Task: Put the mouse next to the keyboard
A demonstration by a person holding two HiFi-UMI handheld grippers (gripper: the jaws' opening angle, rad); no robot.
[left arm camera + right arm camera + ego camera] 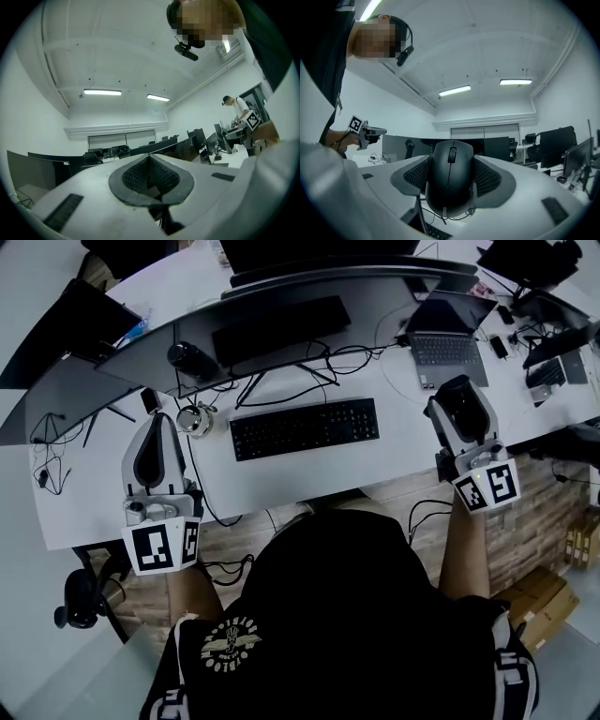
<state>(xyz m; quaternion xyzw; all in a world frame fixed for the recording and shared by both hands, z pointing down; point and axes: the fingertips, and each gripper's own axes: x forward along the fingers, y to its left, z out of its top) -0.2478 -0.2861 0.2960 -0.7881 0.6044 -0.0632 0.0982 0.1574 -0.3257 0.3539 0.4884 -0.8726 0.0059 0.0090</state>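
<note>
A black keyboard [304,427] lies across the middle of the white desk [281,479]. My right gripper [462,407] hovers to its right, over the desk's front edge, tipped upward and shut on a black mouse [450,180]. The mouse sits upright between the ribbed pads [486,177], with its wheel facing the camera. In the head view the mouse [461,401] shows only as a dark shape between the jaws. My left gripper [157,457] is held left of the keyboard, also tilted up. In the left gripper view my left gripper [149,174] is shut with nothing in it.
A curved monitor [281,326] stands behind the keyboard, with cables trailing below it. An open laptop [448,341] sits at the back right. A black cylinder [192,360] and a round shiny object [195,420] lie near the keyboard's left end. An office chair's base [80,601] stands lower left.
</note>
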